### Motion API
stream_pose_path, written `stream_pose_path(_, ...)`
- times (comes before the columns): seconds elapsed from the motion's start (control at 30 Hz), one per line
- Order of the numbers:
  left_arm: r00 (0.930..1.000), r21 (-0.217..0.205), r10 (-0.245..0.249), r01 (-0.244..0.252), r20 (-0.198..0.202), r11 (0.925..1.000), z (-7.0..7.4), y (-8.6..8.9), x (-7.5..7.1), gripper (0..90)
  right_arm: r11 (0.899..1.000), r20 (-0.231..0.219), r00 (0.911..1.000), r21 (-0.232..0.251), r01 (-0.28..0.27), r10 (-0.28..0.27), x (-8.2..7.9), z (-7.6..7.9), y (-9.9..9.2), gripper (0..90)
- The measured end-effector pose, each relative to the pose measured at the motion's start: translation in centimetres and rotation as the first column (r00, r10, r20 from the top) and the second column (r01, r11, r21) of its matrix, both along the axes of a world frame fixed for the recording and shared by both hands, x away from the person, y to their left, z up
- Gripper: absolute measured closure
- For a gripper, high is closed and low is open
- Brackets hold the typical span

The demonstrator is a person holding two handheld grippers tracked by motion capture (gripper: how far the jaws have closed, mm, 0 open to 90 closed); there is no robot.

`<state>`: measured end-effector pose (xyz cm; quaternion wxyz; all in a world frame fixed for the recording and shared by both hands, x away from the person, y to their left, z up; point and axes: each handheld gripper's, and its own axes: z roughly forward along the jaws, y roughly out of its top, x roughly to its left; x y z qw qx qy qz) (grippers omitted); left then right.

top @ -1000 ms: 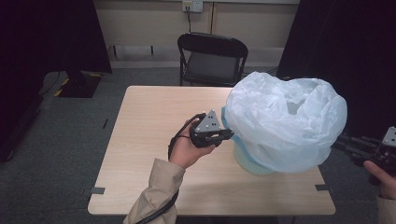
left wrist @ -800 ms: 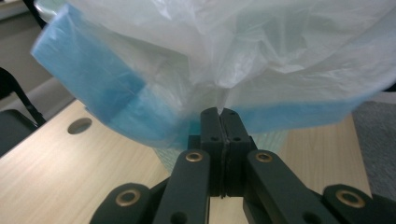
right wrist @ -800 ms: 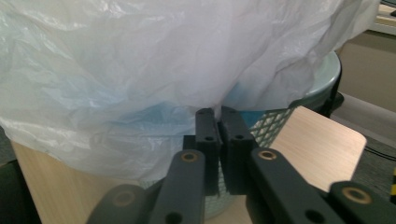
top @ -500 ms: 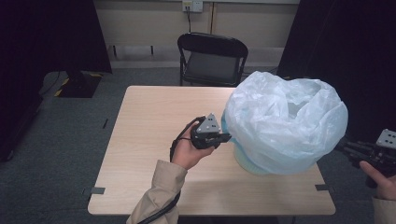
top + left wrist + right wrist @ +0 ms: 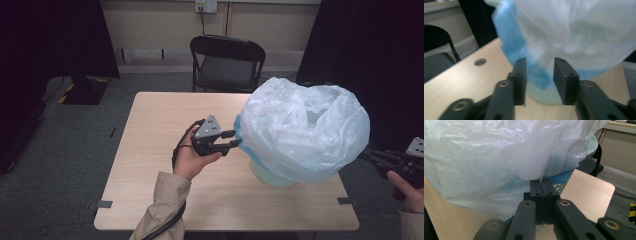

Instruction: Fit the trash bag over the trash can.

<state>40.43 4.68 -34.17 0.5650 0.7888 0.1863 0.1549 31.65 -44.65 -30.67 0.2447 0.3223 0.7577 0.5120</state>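
Jaws on the left gripper [image 5: 234,139] are standing apart and have just been opening; a blue fold at the edge of the plastic bag [image 5: 305,131] is hanging in the gap between them, and the pads are not pressing on it. From the left gripper view, that fold is sitting loose between the two black jaws of the left gripper [image 5: 539,75], with the pale bulk of the plastic bag [image 5: 584,32] ballooning above. The person's left hand [image 5: 192,157] is holding this gripper level over the tabletop [image 5: 150,150], pointing it at the bag's left side.

On the far side, the right gripper [image 5: 367,154] is reaching in from the right edge, its jaws pressed together on the bag's film. In the right gripper view, the right gripper [image 5: 541,186] is pinching a thin gather of the plastic bag [image 5: 486,157] right at the jaw tips.

The bag is draping over a pale green mesh basket [image 5: 272,177], which is standing on the right half of the tabletop; its latticed wall is peeking out below the plastic. The bag's mouth is gaping upward, billowing well past the basket's rim. A black chair [image 5: 227,62] is standing behind the tabletop.
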Motion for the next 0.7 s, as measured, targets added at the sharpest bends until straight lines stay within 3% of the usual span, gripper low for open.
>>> stream_pose_path(0.1, 0.9996, -0.027, 0.020, -0.020, 0.017, 0.9994, 0.8, 0.7, 0.0, 52.6, 1.000, -0.003, 1.0000, -0.005, -0.001, 0.001, 0.0, 0.1, 0.0, 89.5)
stream_pose_path(0.13, 0.9982, -0.033, 0.042, -0.040, 0.042, 0.9986, 1.3, 1.0, 0.3, 50.5, 1.000, -0.002, 1.0000, -0.004, -0.003, 0.003, 0.0, 0.1, 0.0, 89.5)
stream_pose_path(0.2, 0.9975, -0.009, 0.040, -0.040, 0.059, 0.9992, 1.6, 0.9, 1.0, 45.4, 1.000, -0.004, 1.0000, -0.002, -0.006, 0.006, 0.0, 0.1, 0.0, 89.4)
stream_pose_path(0.3, 0.9997, 0.001, 0.016, -0.016, 0.018, 0.9999, 1.2, 0.0, 2.3, 41.4, 1.000, -0.006, 1.0000, 0.005, -0.006, 0.006, 0.2, 0.1, 0.0, 89.3)
stream_pose_path(0.37, 0.9998, 0.018, 0.015, -0.015, 0.014, 0.9997, 1.0, -0.3, 2.6, 41.4, 1.000, -0.007, 0.9999, 0.005, -0.009, 0.009, 0.3, 0.1, -0.1, 89.3)
stream_pose_path(0.43, 0.9996, 0.012, -0.028, 0.028, 0.001, 0.9995, 0.2, -1.2, 3.3, 46.6, 1.000, -0.011, 0.9999, 0.003, -0.010, 0.010, 0.3, 0.1, -0.1, 89.3)
stream_pose_path(0.53, 0.9968, 0.027, -0.080, 0.080, -0.001, 0.9964, -0.4, -2.0, 3.4, 64.1, 1.000, -0.014, 0.9998, 0.005, -0.012, 0.012, 0.5, 0.0, -0.1, 89.3)
stream_pose_path(0.6, 0.9958, 0.025, -0.088, 0.088, -0.025, 0.9958, -0.7, -2.2, 3.5, 78.0, 1.000, -0.016, 0.9998, 0.008, -0.015, 0.015, 0.6, 0.1, -0.1, 89.3)
stream_pose_path(0.63, 0.9935, 0.025, -0.109, 0.110, -0.035, 0.9937, -0.7, -2.4, 3.5, 82.7, 1.000, -0.014, 0.9998, 0.007, -0.016, 0.016, 0.6, 0.1, -0.1, 89.4)
stream_pose_path(0.7, 0.9932, 0.033, -0.105, 0.107, -0.050, 0.9937, -0.7, -2.5, 3.5, 88.9, 1.000, -0.012, 0.9998, 0.007, -0.016, 0.016, 0.6, 0.2, -0.1, 89.4)
